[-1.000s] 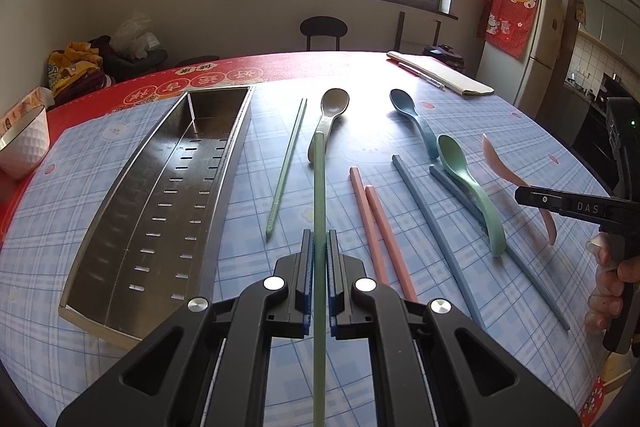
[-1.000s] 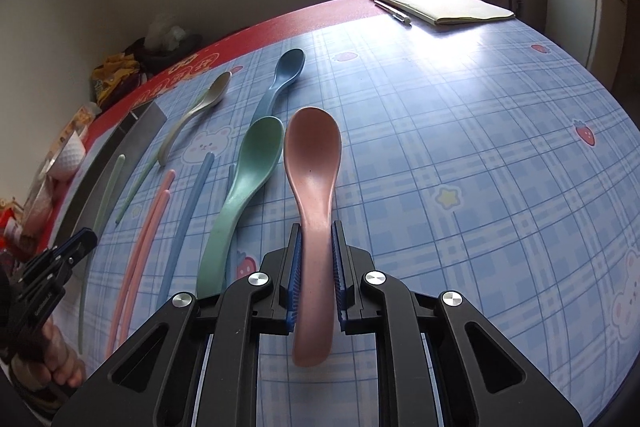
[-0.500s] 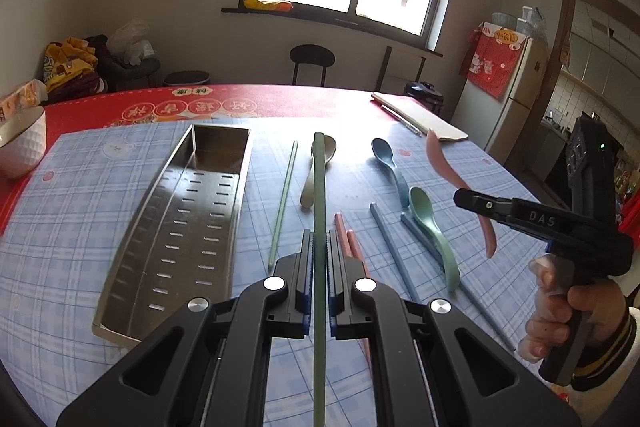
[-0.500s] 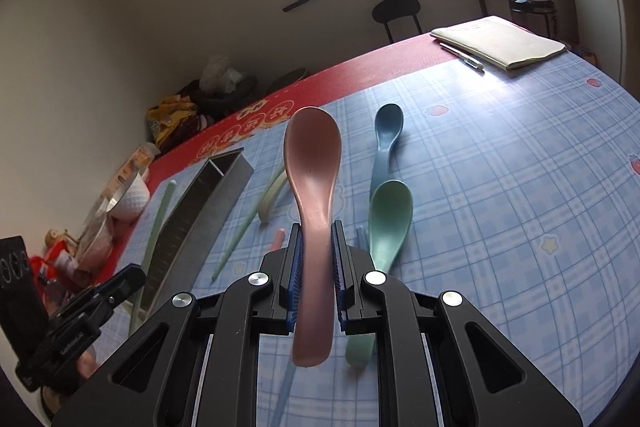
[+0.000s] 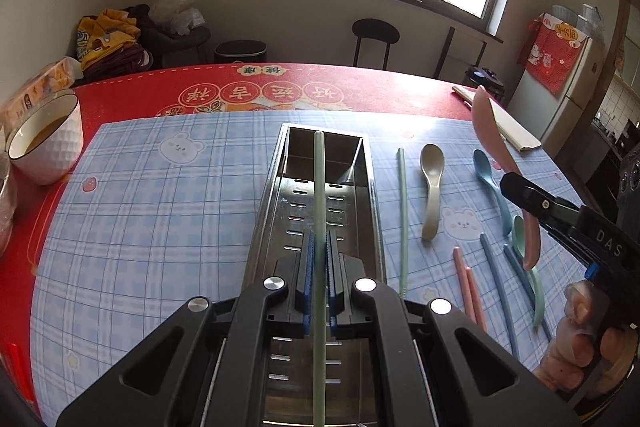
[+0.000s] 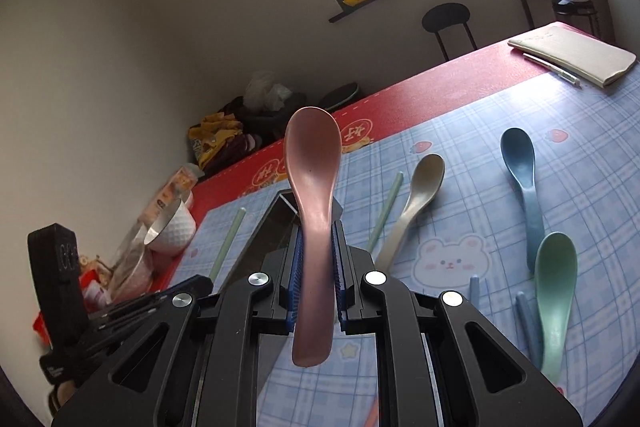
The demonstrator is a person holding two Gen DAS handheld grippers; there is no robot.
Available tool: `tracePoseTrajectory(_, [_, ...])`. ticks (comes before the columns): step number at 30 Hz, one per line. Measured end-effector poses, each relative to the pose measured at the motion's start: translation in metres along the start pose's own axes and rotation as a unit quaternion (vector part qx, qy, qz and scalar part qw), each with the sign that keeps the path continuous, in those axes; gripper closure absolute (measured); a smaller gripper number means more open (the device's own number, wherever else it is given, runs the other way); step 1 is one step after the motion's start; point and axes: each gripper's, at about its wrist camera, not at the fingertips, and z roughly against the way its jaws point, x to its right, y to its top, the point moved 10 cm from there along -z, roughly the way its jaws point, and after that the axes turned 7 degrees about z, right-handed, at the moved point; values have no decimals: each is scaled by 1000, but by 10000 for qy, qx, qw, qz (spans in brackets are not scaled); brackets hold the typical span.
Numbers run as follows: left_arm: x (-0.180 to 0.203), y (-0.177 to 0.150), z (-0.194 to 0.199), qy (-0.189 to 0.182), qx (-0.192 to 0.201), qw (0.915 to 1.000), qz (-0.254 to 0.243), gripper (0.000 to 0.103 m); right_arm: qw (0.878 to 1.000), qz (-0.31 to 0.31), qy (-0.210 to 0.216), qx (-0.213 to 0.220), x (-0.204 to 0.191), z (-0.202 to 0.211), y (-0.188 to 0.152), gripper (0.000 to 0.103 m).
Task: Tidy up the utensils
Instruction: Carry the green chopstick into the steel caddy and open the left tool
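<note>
Green chopstick (image 5: 319,195), thin, stiff and likely slippery, sits clamped mid-length in your left gripper (image 5: 319,281) above the steel tray (image 5: 376,227), while your right gripper (image 6: 316,281) pinches the pink spoon (image 6: 314,187) by its handle.

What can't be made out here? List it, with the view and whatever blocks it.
- Near end of the metal tray: left wrist view, covered by the left gripper.
- Lower end of the green chopstick: left wrist view, cut off by the bottom edge.
- Tray interior: right wrist view, hidden behind the pink spoon and right gripper.
- Pink chopsticks: right wrist view, only a sliver at the bottom edge.
- Contents of the white bowl: too dim to tell.
</note>
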Motion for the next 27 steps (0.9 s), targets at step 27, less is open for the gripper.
tracePoseTrajectory(27, [11,4,-82,59,-1195,9928,-21,97,9981,-410,294,-365,19,-15,-21,89])
